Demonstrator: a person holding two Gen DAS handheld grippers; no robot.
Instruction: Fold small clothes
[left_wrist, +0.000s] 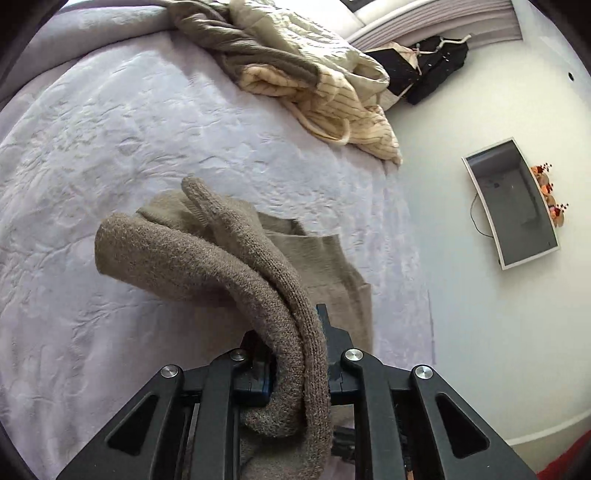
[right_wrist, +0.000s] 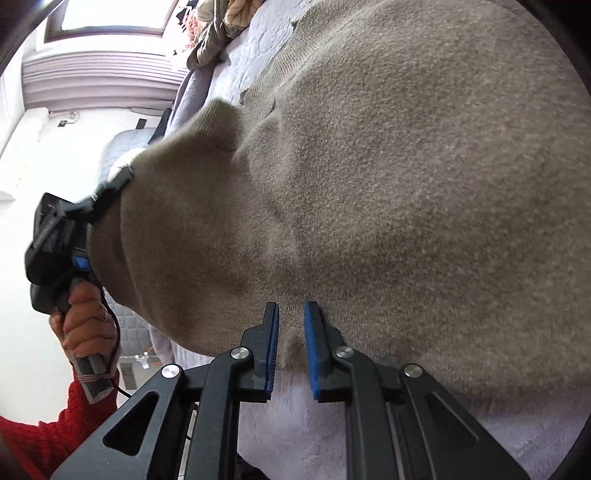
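Note:
A taupe knit sweater (left_wrist: 207, 254) hangs lifted over the lavender bedspread (left_wrist: 110, 129). In the left wrist view one thick fold drapes over my left gripper (left_wrist: 291, 332), which is shut on it; the knit hides most of both fingers. The rest of the sweater lies below on the bed. In the right wrist view the sweater (right_wrist: 406, 166) fills the frame, and my right gripper (right_wrist: 291, 332) has its blue pads (right_wrist: 312, 343) closed on the near hem. At the left, a hand in a red sleeve holds my left gripper (right_wrist: 122, 177), clamped on a raised corner.
A pile of cream and olive clothes (left_wrist: 303, 74) lies at the far end of the bed. A black garment (left_wrist: 424, 70) sits beyond it. The bed's edge (left_wrist: 406, 221) runs down the right, with pale floor and a white-framed grey panel (left_wrist: 513, 203) past it.

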